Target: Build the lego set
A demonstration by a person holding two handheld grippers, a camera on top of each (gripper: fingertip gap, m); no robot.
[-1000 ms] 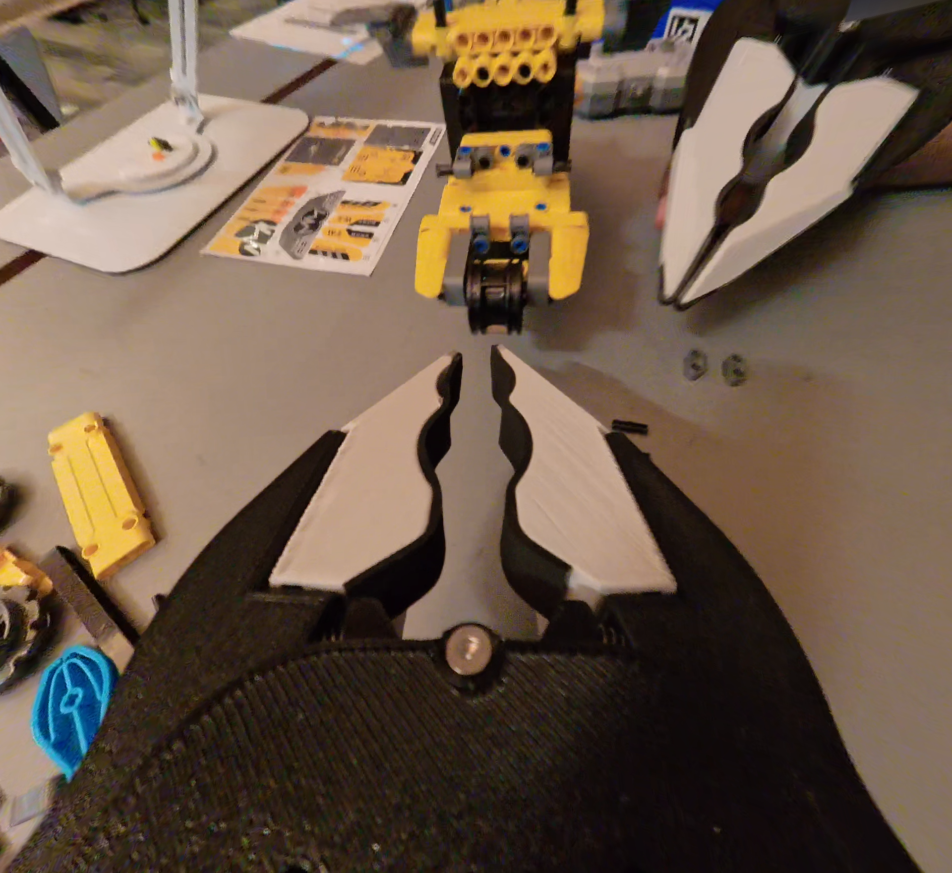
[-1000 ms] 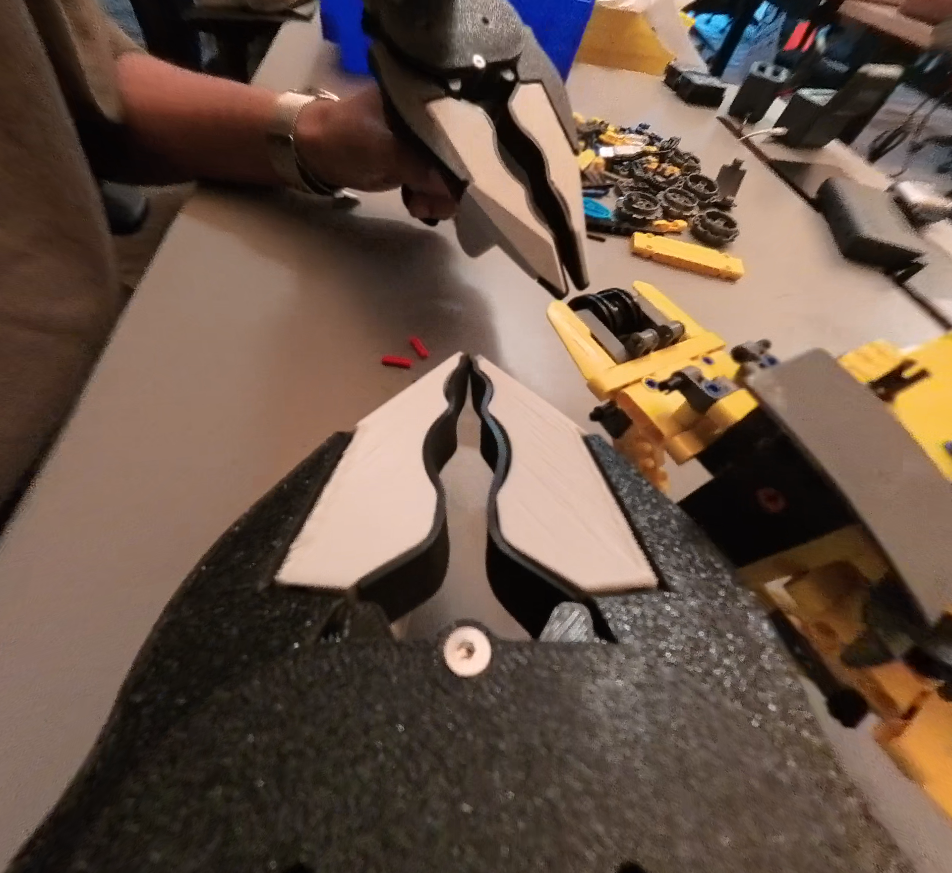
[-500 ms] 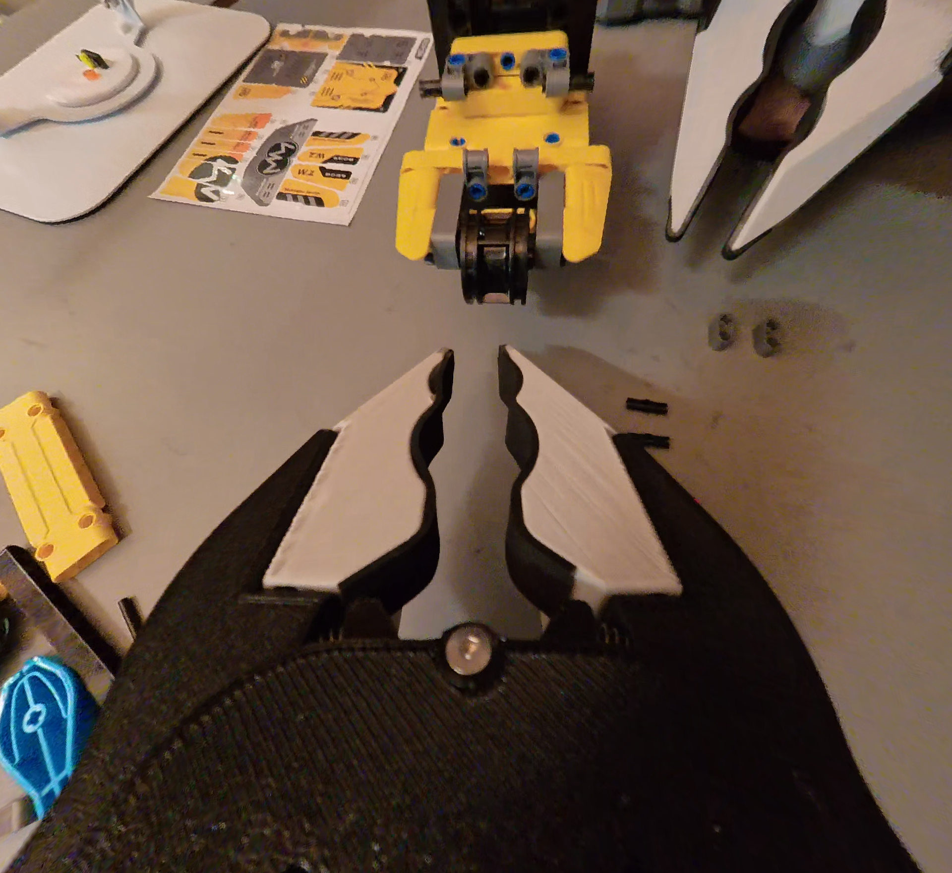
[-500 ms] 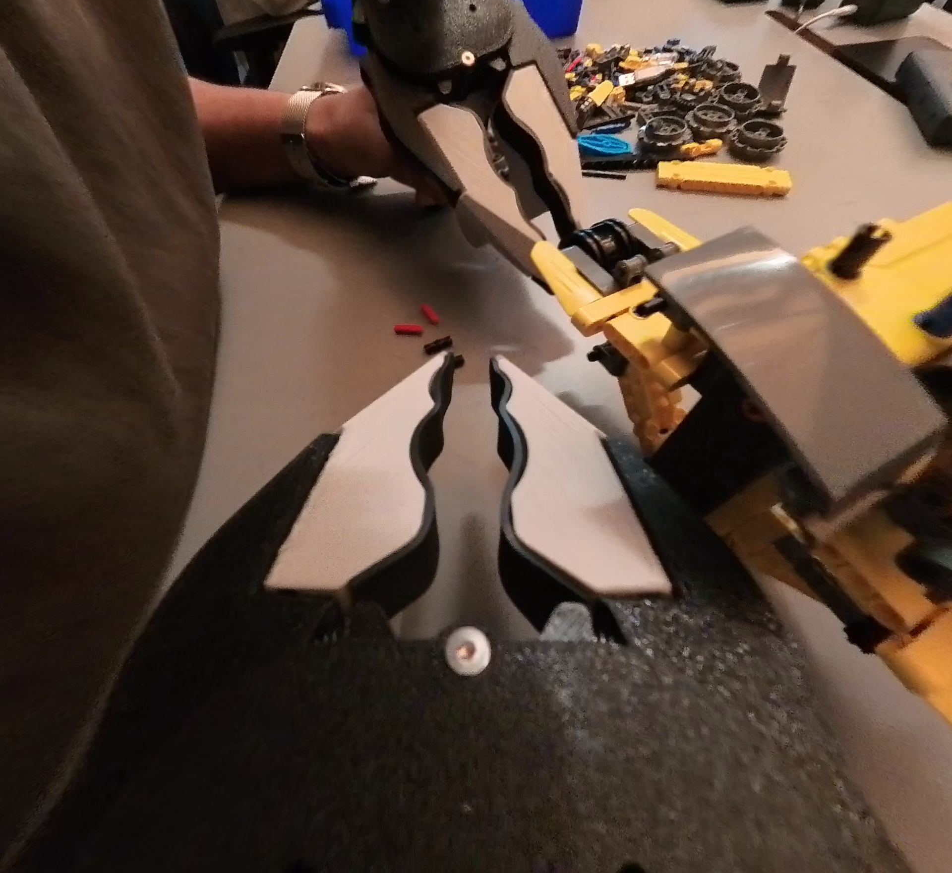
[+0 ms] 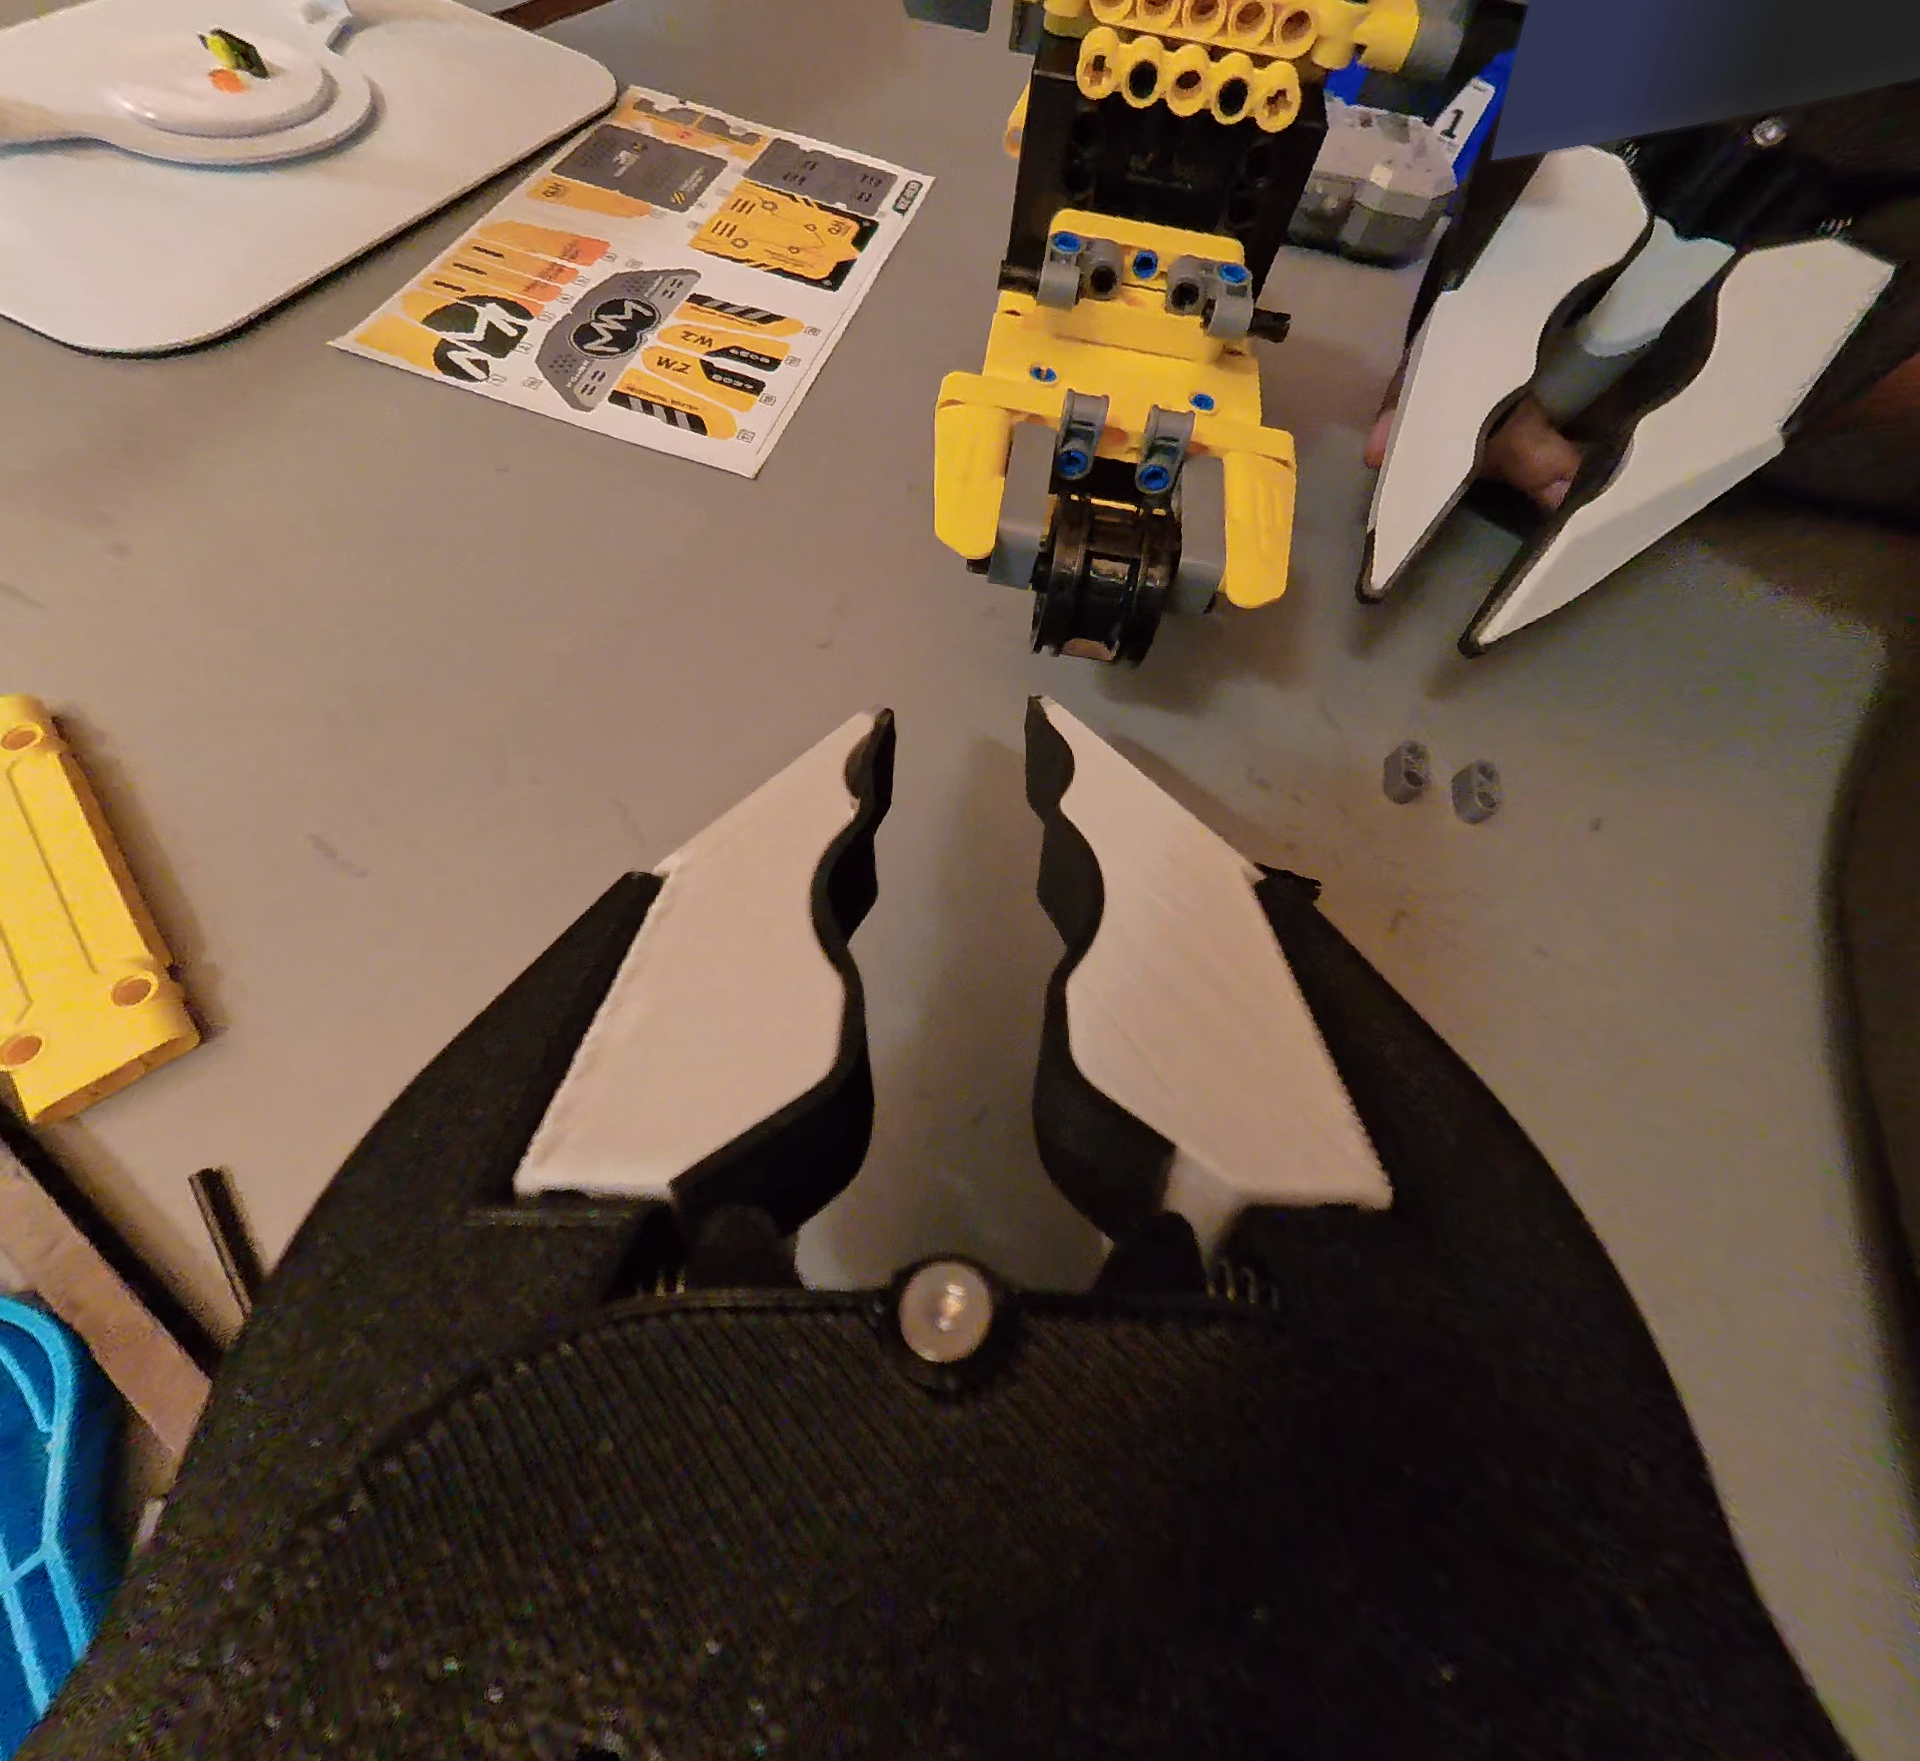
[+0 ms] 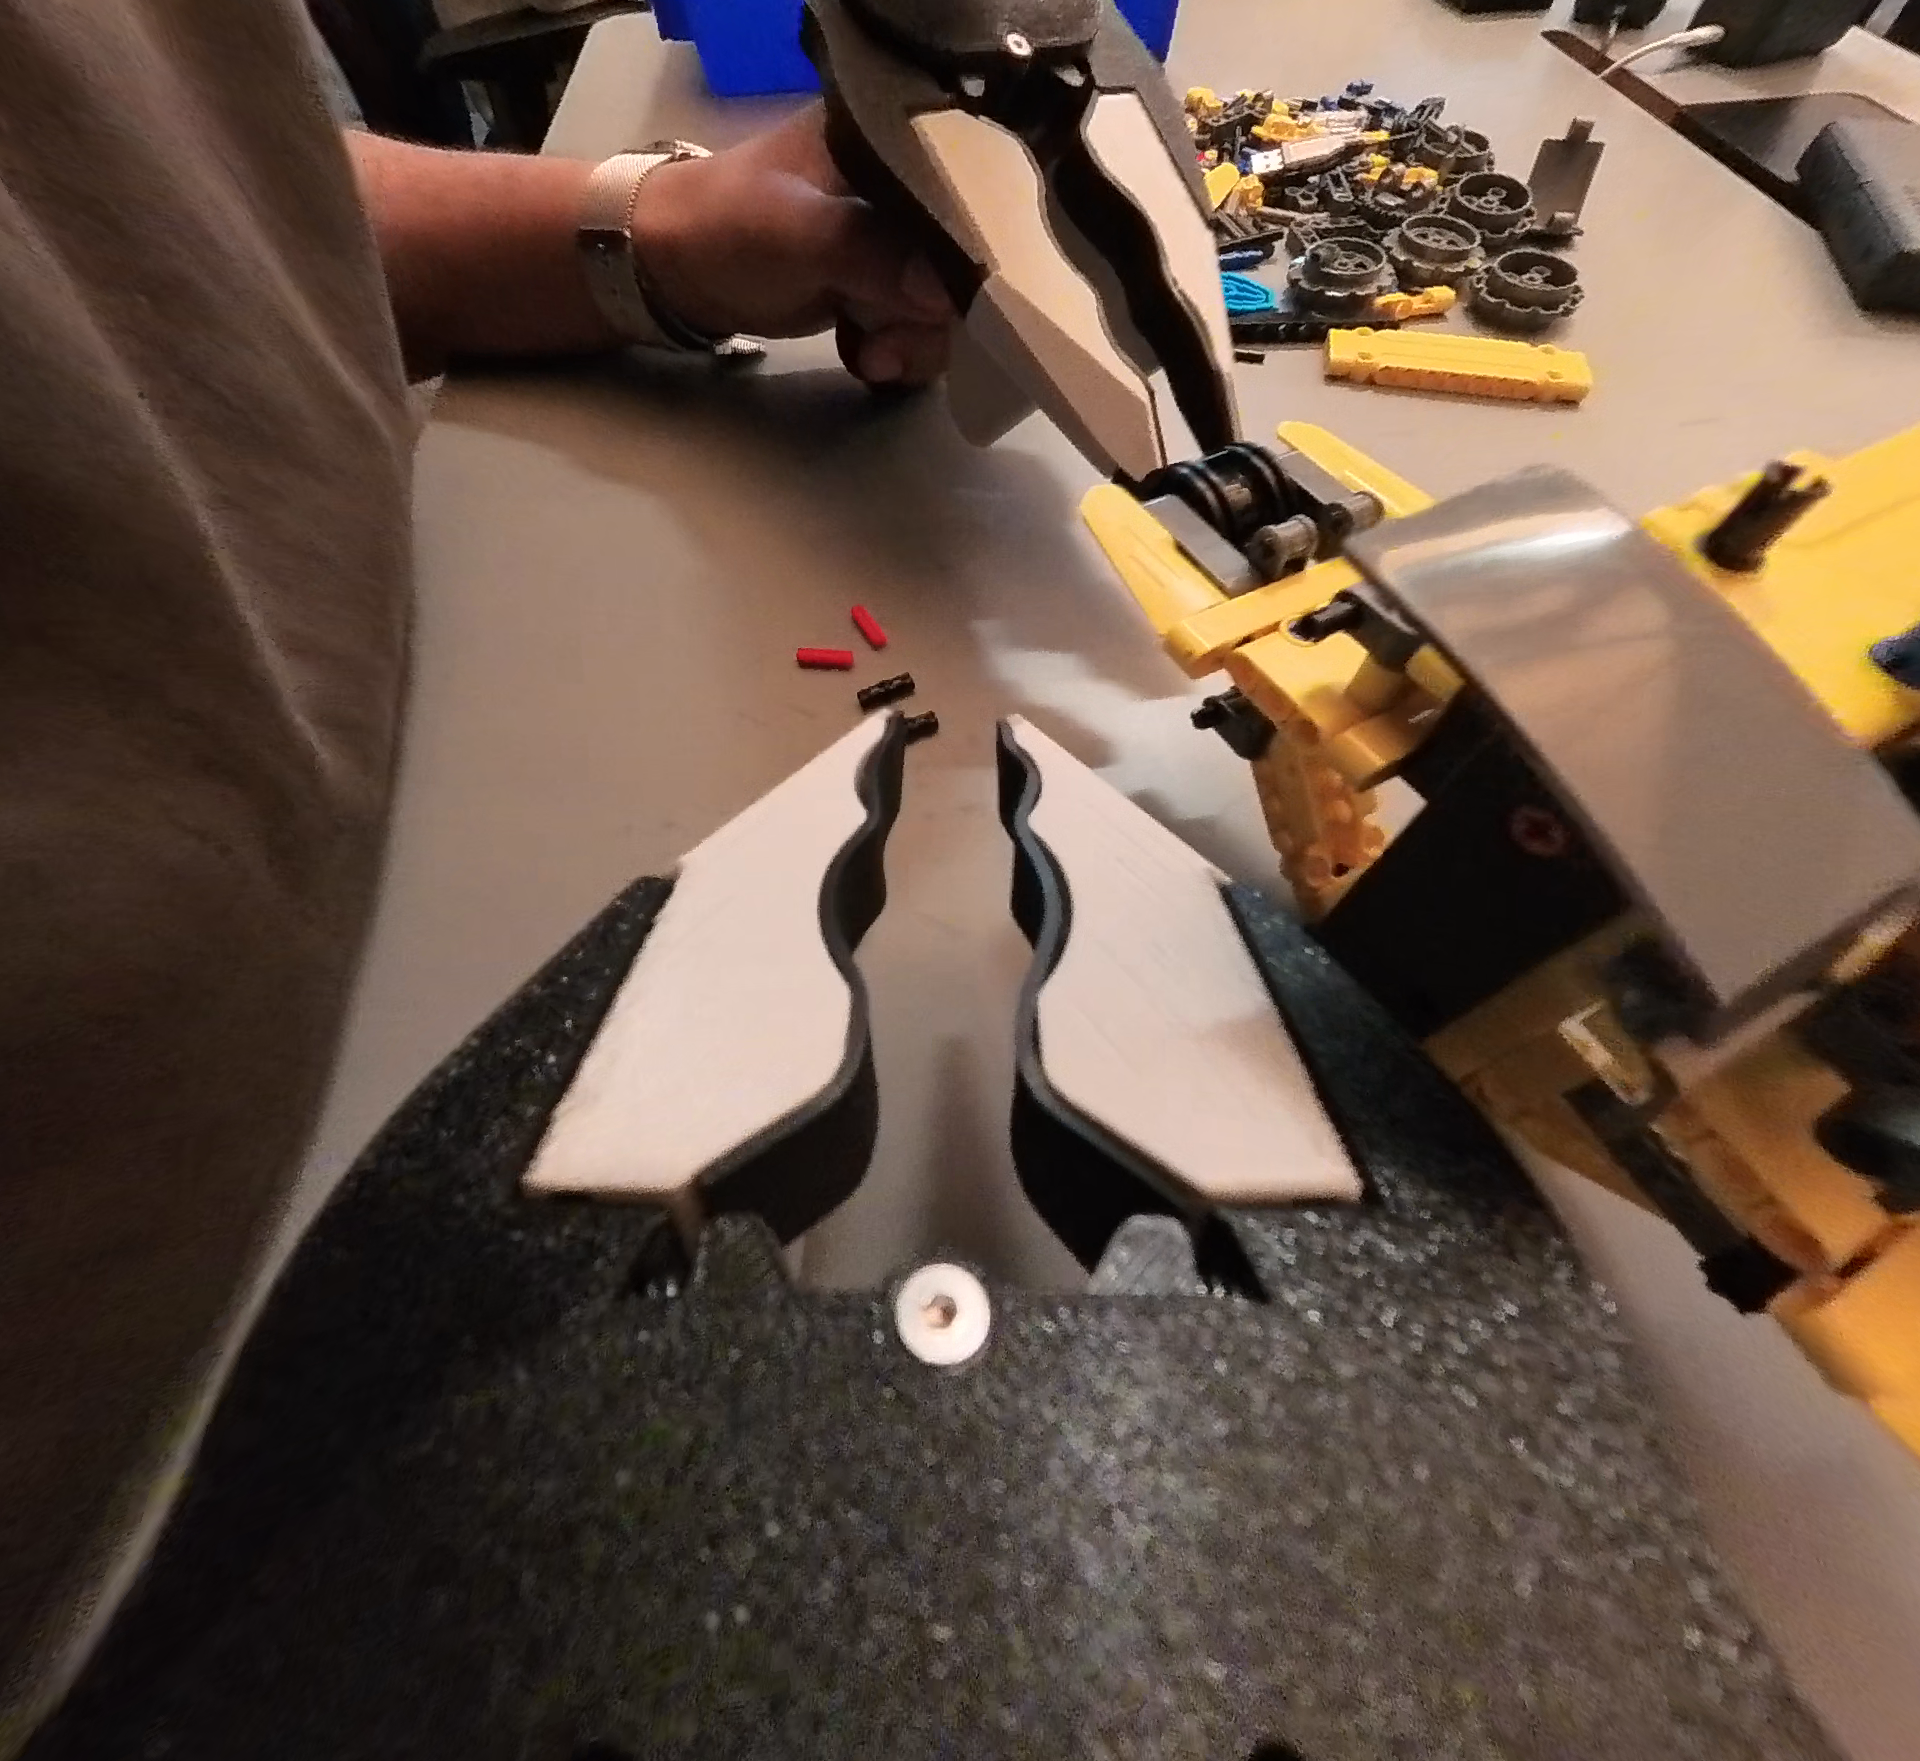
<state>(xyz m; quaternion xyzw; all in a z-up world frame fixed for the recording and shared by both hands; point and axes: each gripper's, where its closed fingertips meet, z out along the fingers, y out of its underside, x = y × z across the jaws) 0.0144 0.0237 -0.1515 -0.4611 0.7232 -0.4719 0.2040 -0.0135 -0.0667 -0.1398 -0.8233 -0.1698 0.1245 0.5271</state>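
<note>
The left gripper (image 5: pixel 958 724) is held with its jaws parted and nothing between them. Its tips are aimed at the black wheel (image 5: pixel 1101 584) at the front of the yellow model (image 5: pixel 1117 423), near it in the left wrist view; contact cannot be told.

The right gripper (image 6: pixel 945 740) is likewise parted and empty, just beside the model's flank. Two black pins (image 6: pixel 899 706) lie at its tips, two red pins (image 6: pixel 844 641) just beyond.

The model stands on the grey table (image 5: pixel 468 672). Wheel, yellow panels and grey fender (image 6: pixel 1621 724) are seen fitted. A sticker sheet (image 5: pixel 634 277), two grey connectors (image 5: pixel 1439 781), a yellow panel (image 5: pixel 73 911) and a parts pile (image 6: pixel 1403 194) lie loose.
</note>
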